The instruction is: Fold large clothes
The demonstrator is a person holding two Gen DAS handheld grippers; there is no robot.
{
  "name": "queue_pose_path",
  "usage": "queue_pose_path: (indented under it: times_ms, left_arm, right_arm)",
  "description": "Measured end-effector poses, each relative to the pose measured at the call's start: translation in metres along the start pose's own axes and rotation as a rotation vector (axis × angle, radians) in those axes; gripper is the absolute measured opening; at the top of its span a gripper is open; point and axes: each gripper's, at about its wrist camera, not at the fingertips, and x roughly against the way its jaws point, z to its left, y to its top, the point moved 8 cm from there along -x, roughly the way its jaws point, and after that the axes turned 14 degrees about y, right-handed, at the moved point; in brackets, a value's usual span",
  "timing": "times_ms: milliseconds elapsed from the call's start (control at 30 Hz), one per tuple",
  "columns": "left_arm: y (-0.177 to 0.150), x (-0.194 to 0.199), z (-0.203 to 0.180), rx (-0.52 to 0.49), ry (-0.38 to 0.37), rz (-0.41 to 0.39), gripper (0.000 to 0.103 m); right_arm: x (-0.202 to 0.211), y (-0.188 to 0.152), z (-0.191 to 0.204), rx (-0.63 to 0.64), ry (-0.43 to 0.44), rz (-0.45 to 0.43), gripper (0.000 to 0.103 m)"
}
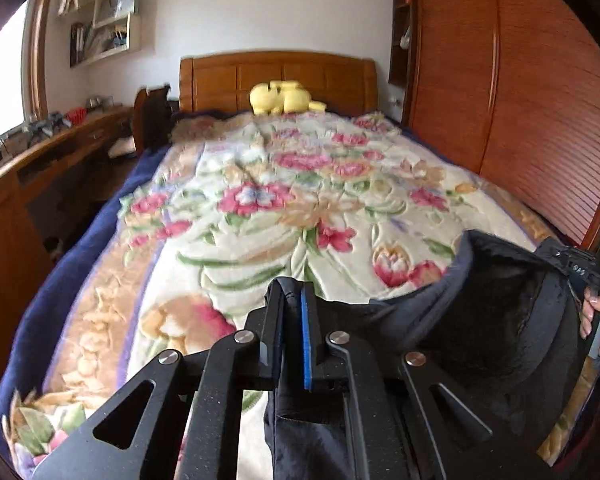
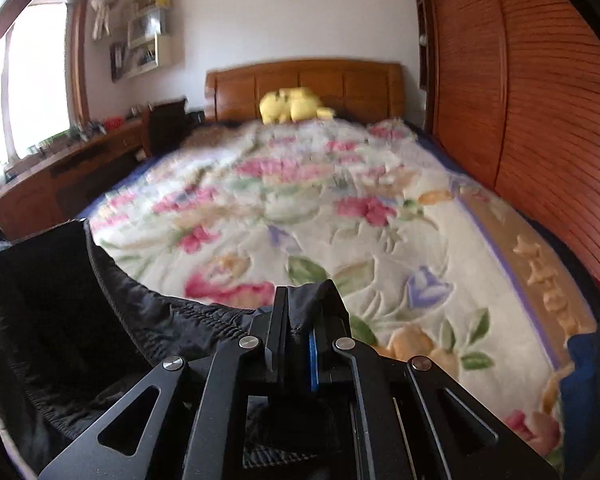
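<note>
A large black garment with a fleecy lining and an elastic waistband (image 1: 500,312) hangs open between both grippers above the foot of the bed. My left gripper (image 1: 294,300) is shut on one edge of the garment. My right gripper (image 2: 304,304) is shut on the other edge, and the waistband (image 2: 160,320) sags to its left. In the left wrist view the right gripper and the hand that holds it (image 1: 596,312) show at the far right edge.
The bed carries a floral blanket (image 1: 284,208) over a dark blue cover (image 1: 52,292). A yellow plush toy (image 1: 284,98) sits at the wooden headboard (image 1: 278,78). A wooden wardrobe (image 1: 520,100) stands along the right side, a wooden desk (image 1: 40,156) along the left.
</note>
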Motion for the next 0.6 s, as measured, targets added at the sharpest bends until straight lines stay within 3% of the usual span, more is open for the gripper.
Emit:
queue_pose_path:
  times_ms: [67, 133, 200, 233, 467, 600]
  left_arm:
    - [-0.008, -0.01, -0.006, -0.006, -0.024, 0.03, 0.015]
    - [-0.018, -0.008, -0.01, -0.036, -0.004, 0.008, 0.026]
    - [-0.029, -0.005, -0.014, -0.05, 0.001, 0.002, 0.034]
    - [-0.033, -0.004, -0.015, -0.047, -0.01, 0.007, 0.035]
    - [-0.07, 0.01, -0.021, -0.005, -0.074, 0.003, 0.064]
    - [-0.086, 0.014, -0.016, -0.023, -0.059, 0.011, 0.07]
  right_arm:
    - [-0.026, -0.013, 0.002, -0.004, -0.011, 0.092, 0.013]
    - [-0.037, -0.025, 0.007, 0.026, -0.045, 0.133, 0.027]
    - [-0.036, -0.026, 0.011, 0.078, -0.108, 0.118, 0.06]
    - [-0.033, -0.026, 0.014, 0.087, -0.119, 0.113, 0.064]
    - [-0.011, -0.034, 0.075, 0.114, 0.047, 0.127, 0.066]
    - [-0.006, -0.045, 0.119, 0.15, 0.154, 0.156, 0.066]
